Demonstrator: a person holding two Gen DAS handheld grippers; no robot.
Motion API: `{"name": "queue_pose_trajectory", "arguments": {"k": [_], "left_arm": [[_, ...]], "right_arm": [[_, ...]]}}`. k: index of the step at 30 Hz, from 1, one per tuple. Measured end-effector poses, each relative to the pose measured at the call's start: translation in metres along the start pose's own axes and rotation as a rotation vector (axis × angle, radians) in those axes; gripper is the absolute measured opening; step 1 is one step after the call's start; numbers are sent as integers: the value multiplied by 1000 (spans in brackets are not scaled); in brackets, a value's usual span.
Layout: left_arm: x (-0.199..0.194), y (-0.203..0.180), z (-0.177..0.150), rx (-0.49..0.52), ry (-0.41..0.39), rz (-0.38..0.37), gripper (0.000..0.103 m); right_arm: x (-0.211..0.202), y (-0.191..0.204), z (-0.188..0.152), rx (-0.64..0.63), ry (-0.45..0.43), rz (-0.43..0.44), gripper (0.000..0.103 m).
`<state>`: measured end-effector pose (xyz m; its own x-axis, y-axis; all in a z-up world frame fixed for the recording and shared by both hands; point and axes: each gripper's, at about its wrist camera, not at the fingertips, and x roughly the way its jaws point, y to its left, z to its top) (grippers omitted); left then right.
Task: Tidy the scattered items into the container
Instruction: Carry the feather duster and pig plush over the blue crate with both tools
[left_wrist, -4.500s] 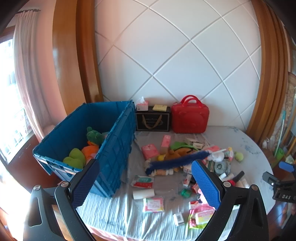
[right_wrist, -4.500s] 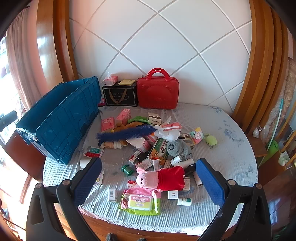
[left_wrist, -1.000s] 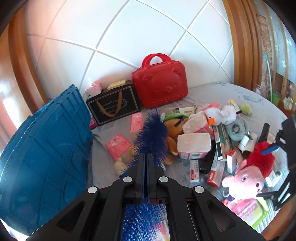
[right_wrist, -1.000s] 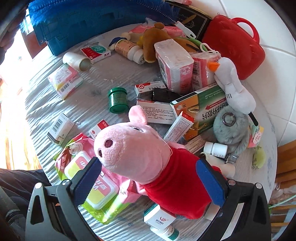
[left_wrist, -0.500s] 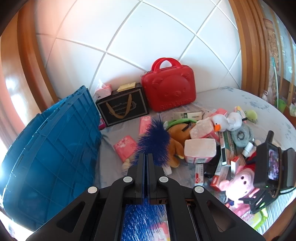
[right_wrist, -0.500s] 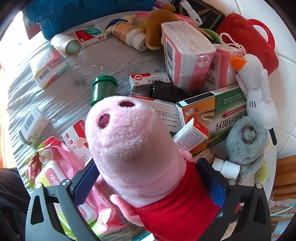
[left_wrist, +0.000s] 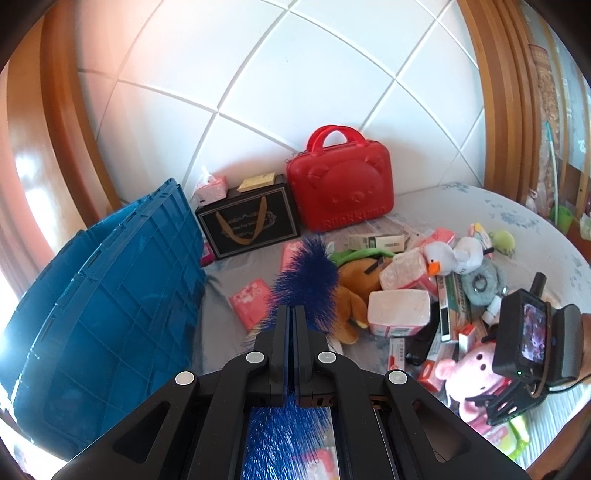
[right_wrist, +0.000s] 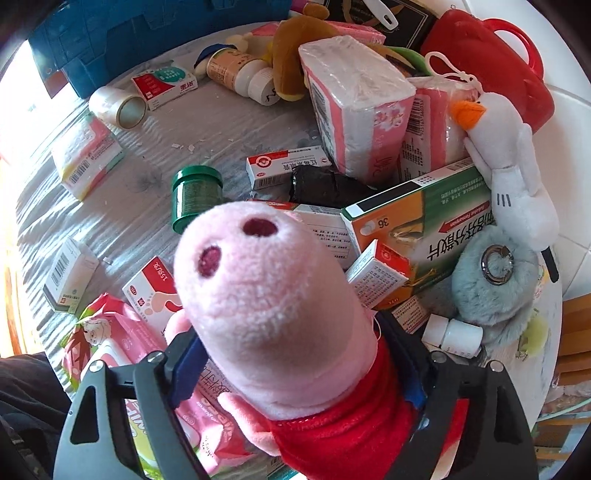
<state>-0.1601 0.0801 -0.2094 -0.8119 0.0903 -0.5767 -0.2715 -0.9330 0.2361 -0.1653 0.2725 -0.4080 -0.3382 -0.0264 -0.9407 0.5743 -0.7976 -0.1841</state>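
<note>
While the left gripper (left_wrist: 294, 325) stays out of the pile, its jaws are shut tight on a blue feather duster (left_wrist: 308, 273), whose bristles fan out ahead of the fingertips and spill back beneath the frame. Holding it near mid-length probably keeps the long, floppy thing balanced for the swing over to the blue storage crate (left_wrist: 110, 295), which stands just to this gripper's left with its ribbed wall facing the camera.

Pointing steeply down into the clutter, the right gripper (right_wrist: 295, 354) straddles a pink pig plush in a red dress (right_wrist: 273, 295). Its jaws are closing with the toy's neck between them; the blue pads (right_wrist: 188, 365) sit at either side of the soft body, though whether they press yet I cannot tell. Taking the toy at the narrow neck, rather than the bulky snout that juts ahead of the fingers, looks like the surest hold.

Beyond the right gripper lie medicine boxes, a green jar (right_wrist: 195, 195), tissue packs, a white goose plush (right_wrist: 509, 162) and a grey furry keyring (right_wrist: 491, 280), all yet to be tidied.
</note>
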Motion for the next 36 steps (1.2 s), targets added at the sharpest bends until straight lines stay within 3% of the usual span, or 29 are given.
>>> {"name": "queue_pose_trajectory", "arguments": {"k": [8, 11, 21, 36], "left_arm": [[-18, 2, 13, -3, -41, 5, 1], [-29, 3, 19, -3, -65, 9, 1], [-63, 1, 31, -7, -125, 17, 1], [-110, -12, 55, -1, -241, 25, 1]], "right_arm": [[-36, -2, 2, 31, -36, -27, 80], [-57, -6, 3, 44, -60, -55, 68], [-107, -24, -14, 155, -115, -58, 65], [-208, -58, -30, 326, -311, -61, 64]]}}
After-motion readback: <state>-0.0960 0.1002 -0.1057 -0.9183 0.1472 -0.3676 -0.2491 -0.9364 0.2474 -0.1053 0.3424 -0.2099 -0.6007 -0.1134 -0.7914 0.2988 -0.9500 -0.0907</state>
